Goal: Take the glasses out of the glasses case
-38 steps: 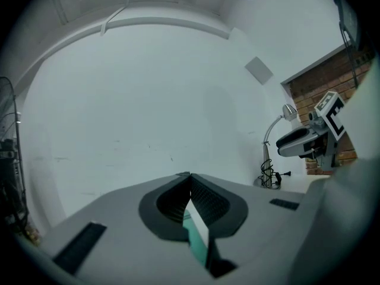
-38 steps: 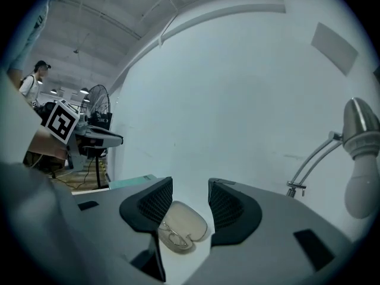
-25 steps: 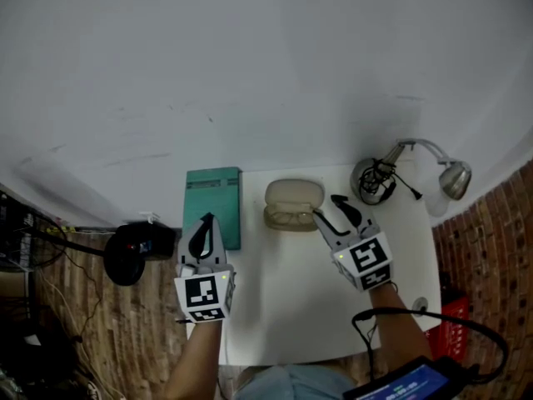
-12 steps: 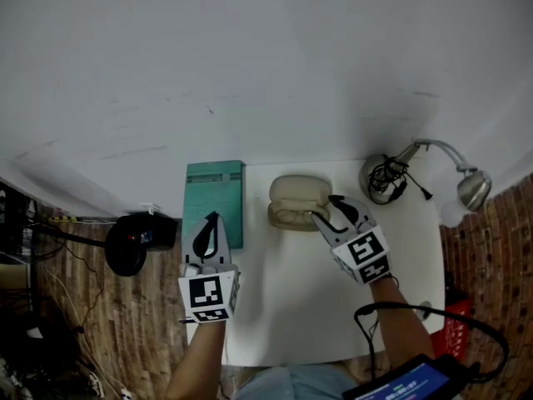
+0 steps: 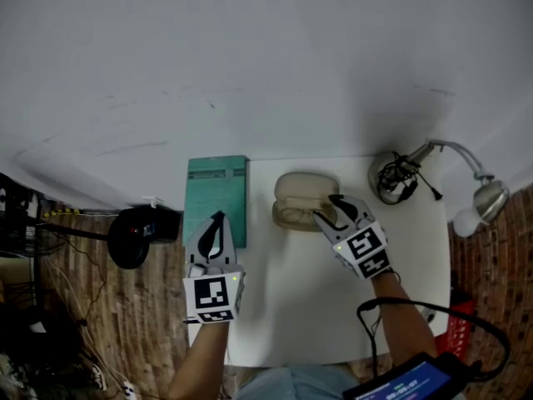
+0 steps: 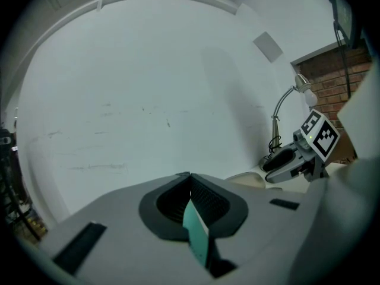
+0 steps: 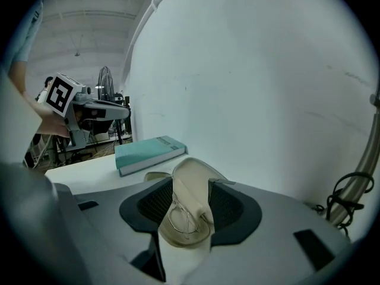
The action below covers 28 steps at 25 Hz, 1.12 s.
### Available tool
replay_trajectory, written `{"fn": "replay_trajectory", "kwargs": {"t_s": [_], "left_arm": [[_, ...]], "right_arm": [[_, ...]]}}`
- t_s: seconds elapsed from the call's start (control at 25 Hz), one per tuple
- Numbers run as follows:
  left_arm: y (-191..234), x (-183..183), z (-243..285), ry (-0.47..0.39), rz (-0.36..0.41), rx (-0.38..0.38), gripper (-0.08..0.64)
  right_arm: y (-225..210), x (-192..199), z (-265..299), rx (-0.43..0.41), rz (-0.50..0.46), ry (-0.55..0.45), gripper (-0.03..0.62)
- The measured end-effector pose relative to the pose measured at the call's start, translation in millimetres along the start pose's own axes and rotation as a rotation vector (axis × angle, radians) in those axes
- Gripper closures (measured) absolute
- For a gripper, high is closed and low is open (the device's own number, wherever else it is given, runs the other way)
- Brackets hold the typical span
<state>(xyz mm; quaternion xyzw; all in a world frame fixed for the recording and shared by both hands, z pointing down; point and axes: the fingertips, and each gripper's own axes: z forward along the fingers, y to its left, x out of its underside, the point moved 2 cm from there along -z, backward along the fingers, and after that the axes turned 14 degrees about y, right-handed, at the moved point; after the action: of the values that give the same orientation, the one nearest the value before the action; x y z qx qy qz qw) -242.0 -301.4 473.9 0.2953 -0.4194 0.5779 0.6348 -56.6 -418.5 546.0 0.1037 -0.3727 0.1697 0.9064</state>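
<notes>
An open beige glasses case (image 5: pixel 301 189) lies at the back of the white table (image 5: pixel 283 307), its lid (image 7: pixel 195 176) raised. Thin-framed glasses (image 7: pixel 180 216) rest in its lower half (image 5: pixel 292 217). My right gripper (image 5: pixel 325 207) is open at the case's right end. In the right gripper view the case and glasses show between its two spread jaws (image 7: pixel 190 186), and the pads do not press on them. My left gripper (image 5: pixel 219 217) hovers to the left, over the near edge of a teal book (image 5: pixel 216 192). Its tips (image 6: pixel 185 174) meet, shut on nothing.
The teal book (image 7: pixel 148 153) lies left of the case. A desk lamp (image 5: pixel 487 197) with a cable-wrapped base (image 5: pixel 395 179) stands at the back right corner. A white wall runs behind the table. A round black object (image 5: pixel 133 237) sits off the table's left edge.
My right gripper has sunk toward the case and tipped downward, jaws still spread. The left gripper has lowered a little beside the book.
</notes>
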Motion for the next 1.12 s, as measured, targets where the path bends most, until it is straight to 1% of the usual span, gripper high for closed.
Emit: {"fn": "replay_trajectory", "kwargs": {"t_s": [0.36, 0.72, 0.96, 1.12], "left_arm": [[-2, 9, 11, 0.025, -0.009, 0.002, 0.554], [2, 11, 14, 0.036, -0.003, -0.004, 0.554], [4, 14, 14, 0.044, -0.004, -0.008, 0.554], [3, 13, 13, 0.043, -0.003, -0.004, 0.554]], "right_arm": [[5, 18, 23, -0.046, -0.016, 0.060, 0.396], [12, 36, 37, -0.087, -0.023, 0.122, 0.403], [16, 47, 44, -0.092, -0.042, 0.159, 0.411], [18, 53, 46, -0.095, -0.037, 0.173, 0.423]]}}
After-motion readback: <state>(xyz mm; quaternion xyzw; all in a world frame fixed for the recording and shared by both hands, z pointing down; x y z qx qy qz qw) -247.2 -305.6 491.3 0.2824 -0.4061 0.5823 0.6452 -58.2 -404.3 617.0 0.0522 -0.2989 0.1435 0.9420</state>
